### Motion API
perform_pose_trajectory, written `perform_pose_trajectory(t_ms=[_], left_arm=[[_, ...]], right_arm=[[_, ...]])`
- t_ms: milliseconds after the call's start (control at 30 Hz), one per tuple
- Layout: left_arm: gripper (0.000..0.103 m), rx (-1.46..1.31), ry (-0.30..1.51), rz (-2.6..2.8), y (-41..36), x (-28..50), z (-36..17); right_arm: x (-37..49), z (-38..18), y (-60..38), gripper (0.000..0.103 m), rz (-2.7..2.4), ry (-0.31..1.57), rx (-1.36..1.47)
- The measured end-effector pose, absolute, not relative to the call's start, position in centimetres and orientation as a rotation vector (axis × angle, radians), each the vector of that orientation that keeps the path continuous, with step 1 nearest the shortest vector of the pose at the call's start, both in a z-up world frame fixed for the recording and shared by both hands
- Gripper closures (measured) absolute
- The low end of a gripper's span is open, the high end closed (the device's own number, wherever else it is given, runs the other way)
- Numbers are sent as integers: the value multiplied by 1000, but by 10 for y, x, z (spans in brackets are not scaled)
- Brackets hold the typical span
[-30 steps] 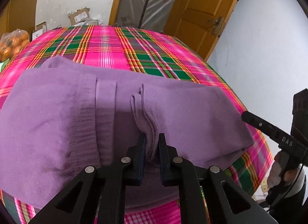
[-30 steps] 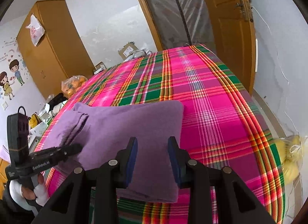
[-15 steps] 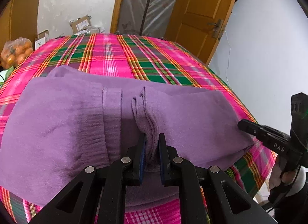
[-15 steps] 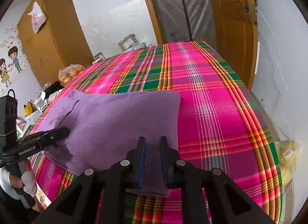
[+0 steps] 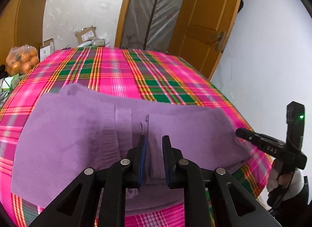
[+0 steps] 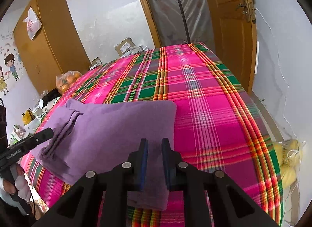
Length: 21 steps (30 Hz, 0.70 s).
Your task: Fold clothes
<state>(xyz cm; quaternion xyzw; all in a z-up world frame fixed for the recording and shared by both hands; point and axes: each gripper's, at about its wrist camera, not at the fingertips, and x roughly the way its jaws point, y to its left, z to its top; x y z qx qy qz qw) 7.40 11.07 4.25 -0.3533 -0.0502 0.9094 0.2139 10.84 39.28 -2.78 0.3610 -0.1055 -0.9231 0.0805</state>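
Purple cloth, a folded garment [image 5: 81, 145], lies across the near edge of the plaid bed [image 5: 156, 74], filling the lower half of the left wrist frame, its long axis running left to right across that frame. The left tool [image 5: 153, 158] sits low centre, its fingers a narrow gap apart, astride a raised pleat of stacked layers at the garment's middle; they look parted rather than pinching, though the fabric between them makes that hard to settle. The right tool [image 6: 154, 160] shows at lower centre of its own frame, over the garment's [image 6: 117, 129] near right corner, fingers likewise a little apart with cloth lying between or just under them, and I cannot tell whether it has any hold. Each tool appears at the edge of the other's view, so they work opposite ends of the same piece. The garment already lies as a compact rectangle with layered edges at its left end, which would suit either a further fold along the long axis or a finished bundle being let go.
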Motion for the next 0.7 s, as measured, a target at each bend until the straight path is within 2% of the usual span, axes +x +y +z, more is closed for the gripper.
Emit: perform_pose_trajectory(t_ms=[200, 400, 533, 700], left_arm=[[85, -1103, -77, 2440, 123, 67, 18], [85, -1051, -40, 2452, 130, 57, 29], [84, -1015, 5, 2461, 149, 37, 33], [84, -1105, -3, 2440, 161, 8, 16]], right_arm=[[100, -41, 393, 89, -2726, -318, 1165], [93, -31, 400, 89, -2755, -340, 1140], [71, -22, 397, 89, -2756, -332, 1116], [33, -32, 398, 89, -2743, -332, 1195]])
